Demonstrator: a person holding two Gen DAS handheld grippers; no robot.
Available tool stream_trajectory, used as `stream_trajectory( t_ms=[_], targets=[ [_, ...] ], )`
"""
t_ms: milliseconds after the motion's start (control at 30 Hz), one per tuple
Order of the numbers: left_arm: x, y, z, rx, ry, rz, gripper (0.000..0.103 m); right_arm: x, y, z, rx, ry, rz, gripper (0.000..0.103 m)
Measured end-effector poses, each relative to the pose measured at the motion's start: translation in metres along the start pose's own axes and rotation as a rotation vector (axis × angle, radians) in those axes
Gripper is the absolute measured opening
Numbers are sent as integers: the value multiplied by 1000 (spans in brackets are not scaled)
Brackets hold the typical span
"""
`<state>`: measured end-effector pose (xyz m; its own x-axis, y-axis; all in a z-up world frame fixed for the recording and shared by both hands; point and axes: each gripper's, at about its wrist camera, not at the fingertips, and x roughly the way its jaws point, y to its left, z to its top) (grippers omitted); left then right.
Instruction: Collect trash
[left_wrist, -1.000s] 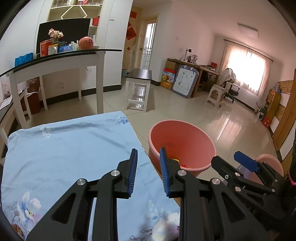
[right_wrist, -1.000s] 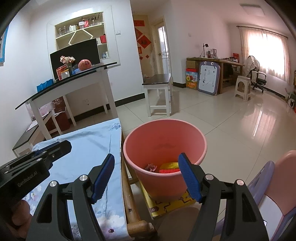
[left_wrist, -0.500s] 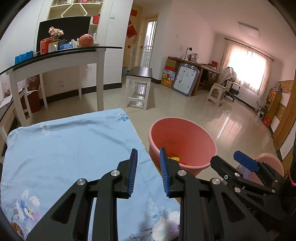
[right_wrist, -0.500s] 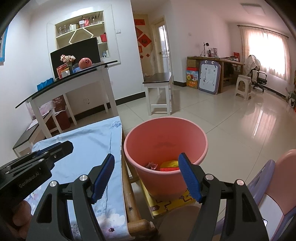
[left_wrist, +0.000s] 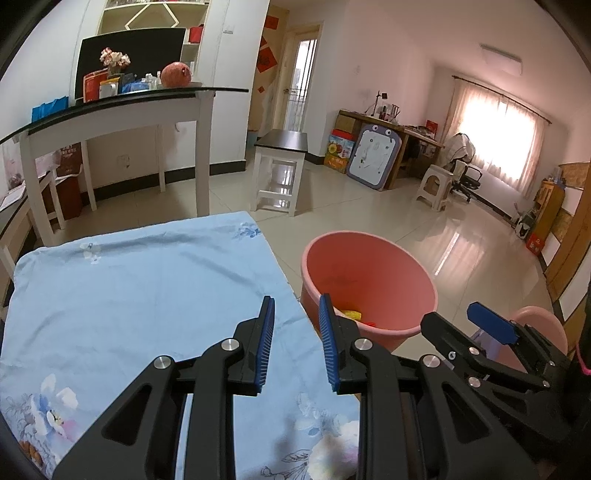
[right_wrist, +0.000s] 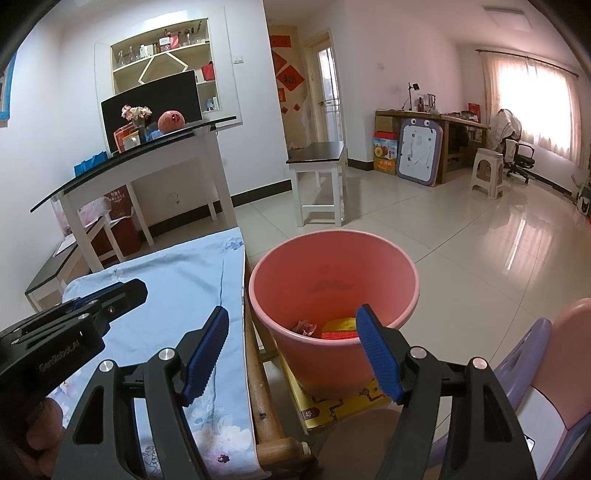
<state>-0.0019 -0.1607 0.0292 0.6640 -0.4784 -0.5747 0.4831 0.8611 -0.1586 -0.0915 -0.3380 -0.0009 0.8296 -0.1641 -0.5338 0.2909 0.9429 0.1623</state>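
Your right gripper (right_wrist: 291, 347) gapes wide and empty just above the pink bucket (right_wrist: 334, 350), your left gripper (left_wrist: 295, 343) half-open and empty beside it, since the trash (right_wrist: 338, 326) already lies inside the bucket.

My right gripper (right_wrist: 291, 332) with jaws spread wide and empty over the pink bucket (right_wrist: 369, 258), crumpled trash (right_wrist: 334, 326) inside the bucket, blue floral cloth (right_wrist: 177, 280) on the counter just left of it, my left gripper (right_wrist: 110, 301) over that cloth
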Motion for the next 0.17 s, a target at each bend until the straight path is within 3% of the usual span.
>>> stream_trajectory(
  t_ms=[167],
  targets=[
    [3,6,-1,-14,9,6,25,8,0,-1,-3,8,5,70]
  ],
)
